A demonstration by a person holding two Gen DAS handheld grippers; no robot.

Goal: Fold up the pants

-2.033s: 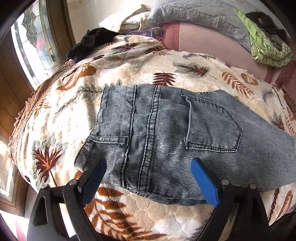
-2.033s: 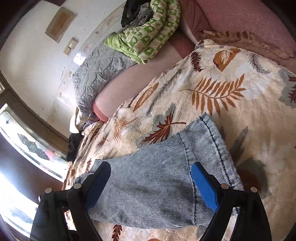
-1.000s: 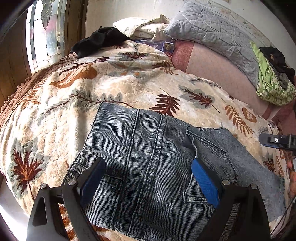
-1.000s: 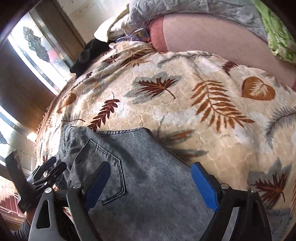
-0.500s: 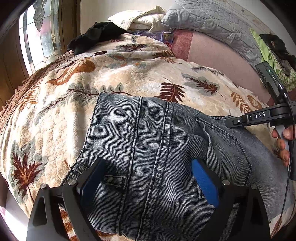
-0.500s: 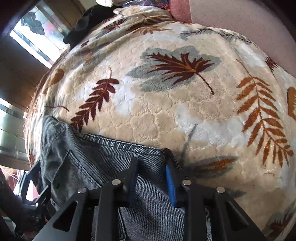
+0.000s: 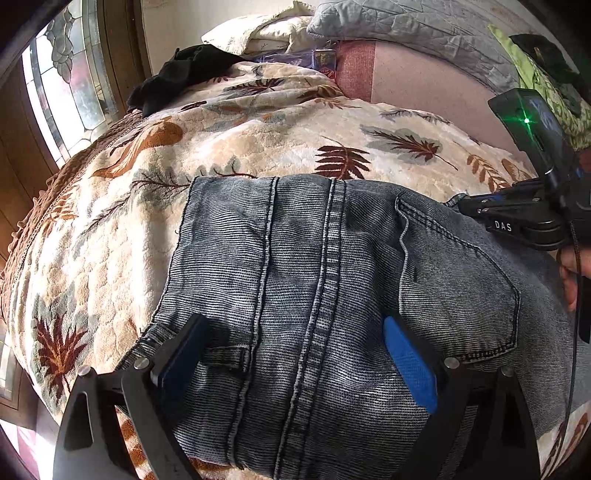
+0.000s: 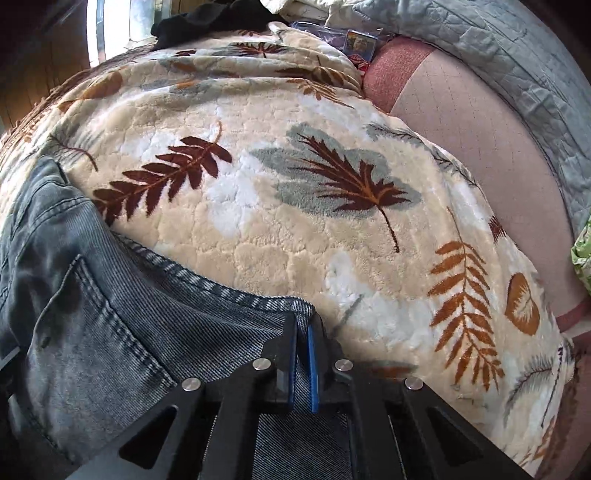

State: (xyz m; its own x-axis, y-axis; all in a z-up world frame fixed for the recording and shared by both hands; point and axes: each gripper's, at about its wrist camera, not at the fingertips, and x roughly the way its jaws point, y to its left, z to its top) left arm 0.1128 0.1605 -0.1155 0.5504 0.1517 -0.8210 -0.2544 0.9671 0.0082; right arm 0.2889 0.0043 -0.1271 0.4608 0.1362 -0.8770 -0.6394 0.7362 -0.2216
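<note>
Grey-blue denim pants [image 7: 332, 295] flat, back pockets up.

Left wrist view: low over pants [image 7: 332, 295], close, facing across leaf-print blanket [image 7: 258, 140] toward grey pillow [image 7: 406, 26] and window [image 7: 70, 81]. Right wrist view: lower and closer, at pants [image 8: 110, 332] waistband edge, facing same way. Shared: back pocket, blanket, pillow [image 8: 517, 66]. Right gripper [image 7: 517, 218] visible in left view.

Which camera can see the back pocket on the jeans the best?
The left wrist view shows the back pocket best: its whole stitched outline lies in plain sight on the jeans, between the open left tool and the right tool. The right wrist view catches only one corner of the pocket, squashed at the picture's left edge.
</note>
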